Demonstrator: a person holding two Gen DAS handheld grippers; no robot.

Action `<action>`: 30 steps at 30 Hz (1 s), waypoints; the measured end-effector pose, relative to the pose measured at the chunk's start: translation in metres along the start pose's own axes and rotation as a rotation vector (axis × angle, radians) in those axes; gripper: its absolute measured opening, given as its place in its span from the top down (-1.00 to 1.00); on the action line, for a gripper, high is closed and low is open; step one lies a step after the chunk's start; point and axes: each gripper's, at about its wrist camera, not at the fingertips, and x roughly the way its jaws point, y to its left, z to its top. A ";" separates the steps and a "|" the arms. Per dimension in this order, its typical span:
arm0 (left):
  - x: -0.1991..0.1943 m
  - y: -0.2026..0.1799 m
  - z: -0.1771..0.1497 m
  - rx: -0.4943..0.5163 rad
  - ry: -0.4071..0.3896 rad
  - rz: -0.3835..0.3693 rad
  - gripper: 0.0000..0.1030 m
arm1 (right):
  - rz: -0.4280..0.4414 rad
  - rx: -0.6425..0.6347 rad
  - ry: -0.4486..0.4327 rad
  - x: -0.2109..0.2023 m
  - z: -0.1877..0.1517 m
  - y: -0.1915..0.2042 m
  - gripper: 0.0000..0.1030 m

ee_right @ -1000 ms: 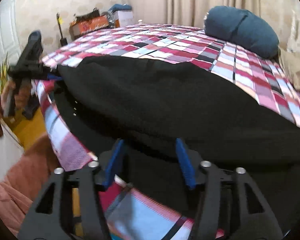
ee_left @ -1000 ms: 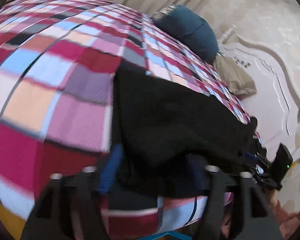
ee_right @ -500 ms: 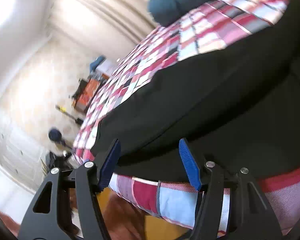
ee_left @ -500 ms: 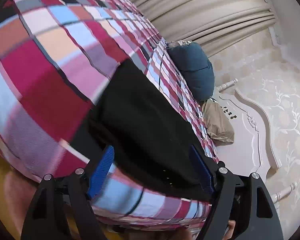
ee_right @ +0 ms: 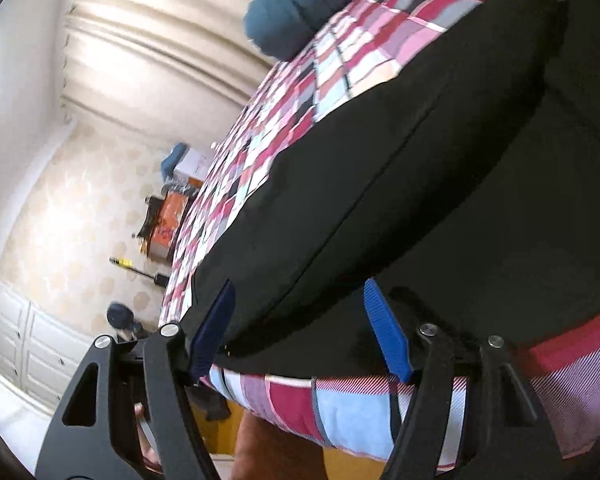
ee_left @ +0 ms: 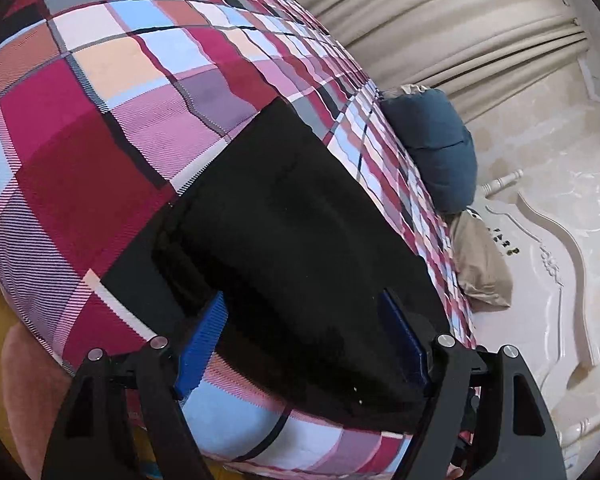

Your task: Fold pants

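The black pants (ee_left: 300,240) lie folded in layers, flat along the near edge of the plaid bedspread (ee_left: 100,120).

No lettering to read anywhere here. The orange box (ee_right: 165,216), far off to the left beyond the right gripper's fingers, carries dark markings, but they are too small and blurred to make out. The white box (ee_right: 192,166) above it shows a faint printed line, also unreadable.
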 end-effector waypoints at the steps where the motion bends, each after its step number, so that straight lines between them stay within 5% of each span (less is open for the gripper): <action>1: 0.002 0.000 0.002 -0.011 0.002 0.008 -0.38 | 0.005 0.029 -0.005 0.002 0.003 -0.004 -0.29; 2: 0.004 0.001 0.003 -0.026 0.001 0.018 -0.28 | 0.006 0.044 -0.008 0.003 0.006 -0.006 -0.29; 4: 0.011 -0.001 0.007 -0.041 0.012 0.034 0.26 | -0.013 0.059 -0.020 0.007 0.011 -0.009 -0.29; 6: 0.020 -0.004 0.010 -0.031 0.032 0.073 0.45 | -0.041 0.066 -0.037 0.011 0.017 -0.009 -0.28; 14: 0.025 -0.008 0.010 -0.008 0.038 0.137 0.52 | -0.130 0.149 -0.015 0.020 0.032 -0.009 -0.28; 24: 0.025 0.006 0.012 -0.053 0.070 0.064 0.51 | -0.308 0.103 -0.115 -0.016 0.062 -0.004 -0.27; 30: 0.025 0.012 0.013 -0.064 0.080 0.031 0.51 | -0.505 0.052 -0.202 -0.013 0.106 -0.014 -0.23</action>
